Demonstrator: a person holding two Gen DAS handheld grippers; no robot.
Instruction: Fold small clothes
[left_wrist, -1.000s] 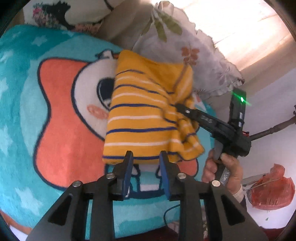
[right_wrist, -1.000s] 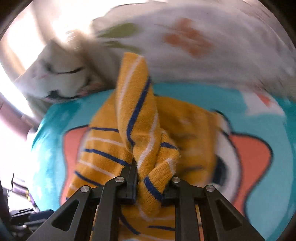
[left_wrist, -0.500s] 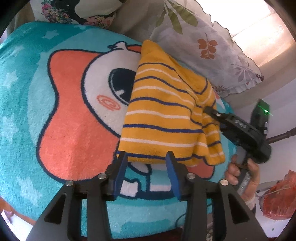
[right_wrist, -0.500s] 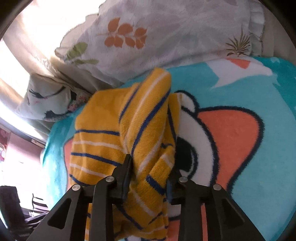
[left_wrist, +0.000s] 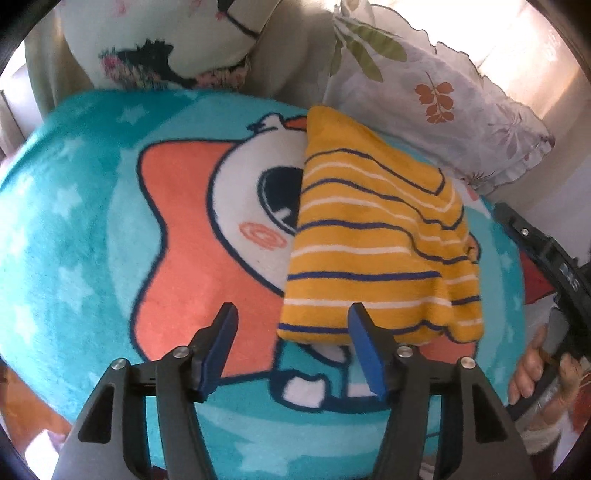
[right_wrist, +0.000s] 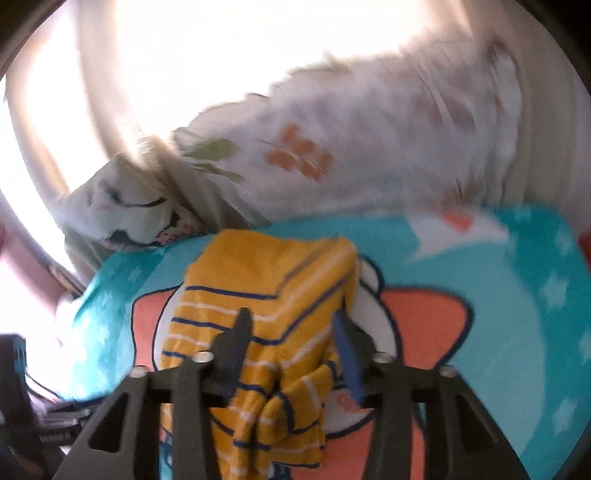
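Note:
A small yellow garment with navy and white stripes (left_wrist: 373, 251) lies folded on a teal cartoon blanket (left_wrist: 74, 221). My left gripper (left_wrist: 291, 336) is open and empty, hovering just in front of the garment's near edge. My right gripper (right_wrist: 291, 332) is open above the garment (right_wrist: 269, 295), whose bunched end lies between and below the fingers; the jaws stand apart and hold nothing. In the left wrist view the right gripper's black body (left_wrist: 535, 251) sits at the garment's right side, held by a hand.
A floral white pillow (left_wrist: 436, 88) lies behind the garment, a second printed pillow (left_wrist: 166, 40) to the back left. The blanket's near edge (left_wrist: 258, 450) drops off below my left gripper. The right wrist view is motion-blurred.
My right gripper let go of the garment's end and opened; the cloth dropped onto the folded pile. My left gripper opened wider and shifted left.

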